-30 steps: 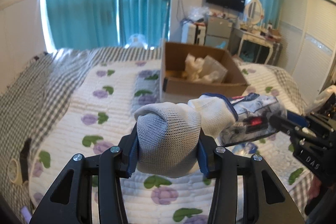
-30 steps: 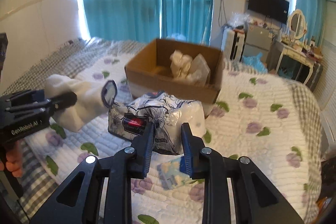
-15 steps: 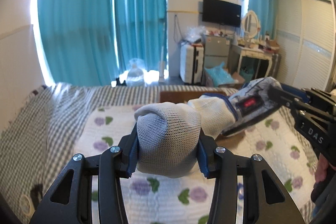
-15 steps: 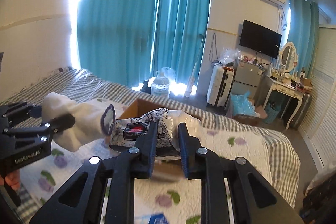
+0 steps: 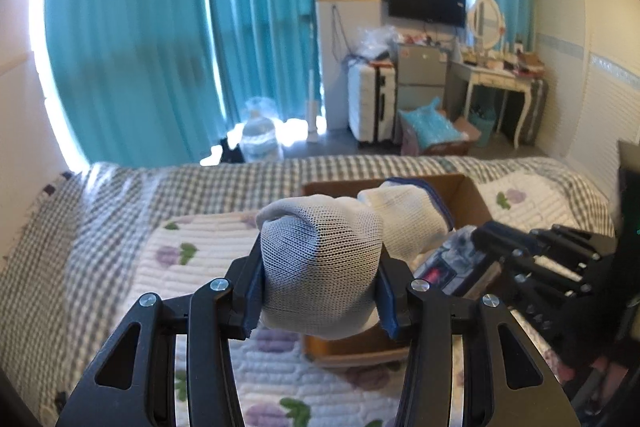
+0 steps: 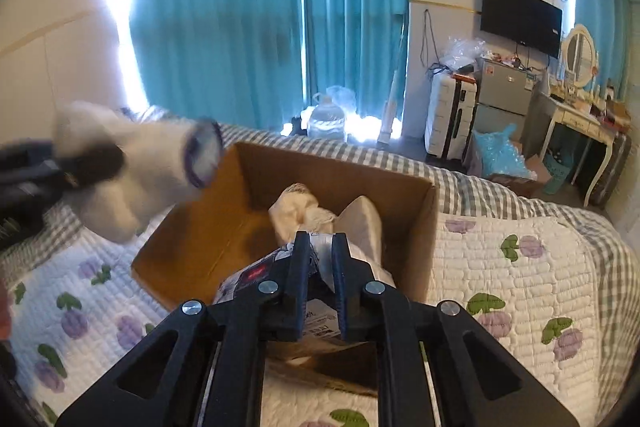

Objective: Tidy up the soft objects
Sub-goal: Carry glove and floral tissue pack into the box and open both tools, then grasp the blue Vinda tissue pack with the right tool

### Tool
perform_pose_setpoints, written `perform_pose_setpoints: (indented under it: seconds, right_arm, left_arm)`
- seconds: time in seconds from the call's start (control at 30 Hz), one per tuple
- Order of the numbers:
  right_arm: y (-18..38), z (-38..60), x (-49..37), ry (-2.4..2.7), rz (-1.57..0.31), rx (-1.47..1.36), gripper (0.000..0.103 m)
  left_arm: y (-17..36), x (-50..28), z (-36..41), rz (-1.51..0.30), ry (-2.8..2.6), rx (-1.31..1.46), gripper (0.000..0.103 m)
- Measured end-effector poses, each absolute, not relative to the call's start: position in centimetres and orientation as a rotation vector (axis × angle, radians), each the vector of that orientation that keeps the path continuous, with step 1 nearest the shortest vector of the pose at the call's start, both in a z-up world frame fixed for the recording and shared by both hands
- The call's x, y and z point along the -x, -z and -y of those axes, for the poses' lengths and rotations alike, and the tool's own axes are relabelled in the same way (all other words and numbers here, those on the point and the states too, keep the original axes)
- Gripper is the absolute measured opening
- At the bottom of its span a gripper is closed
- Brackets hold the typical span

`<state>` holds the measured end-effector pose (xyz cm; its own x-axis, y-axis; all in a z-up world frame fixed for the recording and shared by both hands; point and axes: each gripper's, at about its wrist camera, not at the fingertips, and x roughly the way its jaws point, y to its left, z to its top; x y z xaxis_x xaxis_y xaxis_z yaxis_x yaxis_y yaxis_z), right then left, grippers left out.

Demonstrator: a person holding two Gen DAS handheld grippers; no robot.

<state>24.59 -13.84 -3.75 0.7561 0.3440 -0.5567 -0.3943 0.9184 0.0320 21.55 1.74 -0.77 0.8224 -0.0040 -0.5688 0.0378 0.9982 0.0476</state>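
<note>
- Bed — the quilted work surface, with the box set on it within reach of both hands.
- Box: open-topped cardboard, already holding a pale bundle, so it looks like the collecting place for soft things.
- Glove, white knit, clamped between the left gripper's jaws, which stand wide around its bulk; it is held above the box's near edge, probably for dropping in.
- Pack, a floral tissue packet — pinched by the right gripper, jaws nearly together, hanging over the box's near side.
</note>
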Motion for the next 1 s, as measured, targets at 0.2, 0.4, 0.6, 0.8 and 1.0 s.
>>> perform_pose_setpoints:
  seconds: [0.2, 0.4, 0.6, 0.8, 1.0]
  right_arm:
    - [3.8, 16.7, -26.3, -0.407, -0.593, 0.024, 0.046]
    - [3.0, 18.7, -26.4, -0.375, -0.536, -0.006, 0.060]
    - [0.2, 20.4, -24.7, -0.331, -0.485, -0.019, 0.071]
    - [-4.0, 21.8, -20.1, -0.304, -0.458, 0.025, 0.089]
    - [-9.0, 22.4, -13.2, -0.254, -0.427, 0.127, 0.096]
  left_arm:
    - [3.0, -24.5, 0.9, -0.649, 0.055, -0.070, 0.047]
    - [4.0, -26.4, 1.8, -0.656, 0.023, -0.090, 0.066]
    - [2.8, -25.3, 1.6, -0.620, 0.014, -0.091, 0.080]
    - [-0.6, -21.3, 1.3, -0.582, 0.038, -0.096, 0.080]
    - [-5.6, -14.8, 1.1, -0.487, 0.055, -0.108, 0.091]
